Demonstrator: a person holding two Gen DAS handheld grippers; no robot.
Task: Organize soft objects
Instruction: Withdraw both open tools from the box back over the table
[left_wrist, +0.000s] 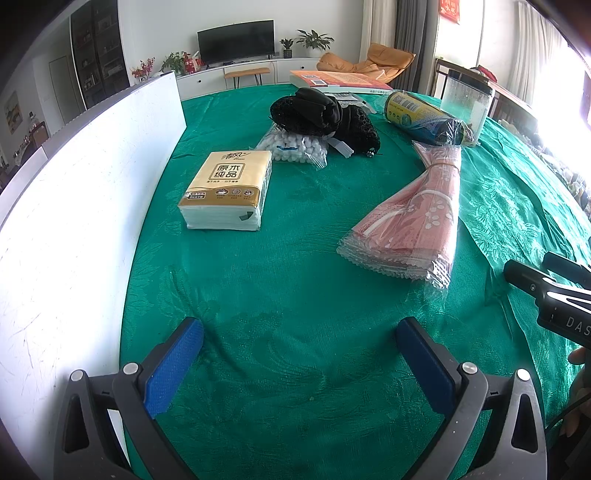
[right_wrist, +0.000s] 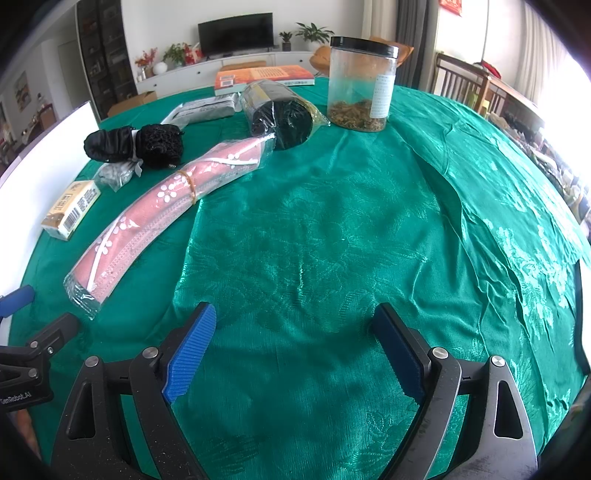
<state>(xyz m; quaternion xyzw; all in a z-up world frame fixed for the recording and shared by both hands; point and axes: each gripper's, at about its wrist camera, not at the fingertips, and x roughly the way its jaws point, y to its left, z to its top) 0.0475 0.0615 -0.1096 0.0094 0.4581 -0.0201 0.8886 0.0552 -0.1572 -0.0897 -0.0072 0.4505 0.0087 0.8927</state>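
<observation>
On the green tablecloth (left_wrist: 295, 277) lie a yellow tissue pack (left_wrist: 226, 190), a bag of cotton balls (left_wrist: 295, 144), a black mesh and cloth bundle (left_wrist: 325, 116), a banded stack of pink packaged masks (left_wrist: 413, 214) and a dark plastic-wrapped roll (left_wrist: 424, 118). My left gripper (left_wrist: 299, 350) is open and empty, low over bare cloth in front of the tissue pack. My right gripper (right_wrist: 295, 343) is open and empty over bare cloth, right of the masks (right_wrist: 162, 210). The roll (right_wrist: 280, 114), bundle (right_wrist: 133, 144) and tissue pack (right_wrist: 72, 208) also show there.
A white board (left_wrist: 74, 206) stands along the table's left side. A clear jar with a black lid (right_wrist: 362, 81), a book (right_wrist: 264, 75) and a grey pouch (right_wrist: 207, 107) sit at the far side. The right gripper's body (left_wrist: 554, 295) shows at the right edge.
</observation>
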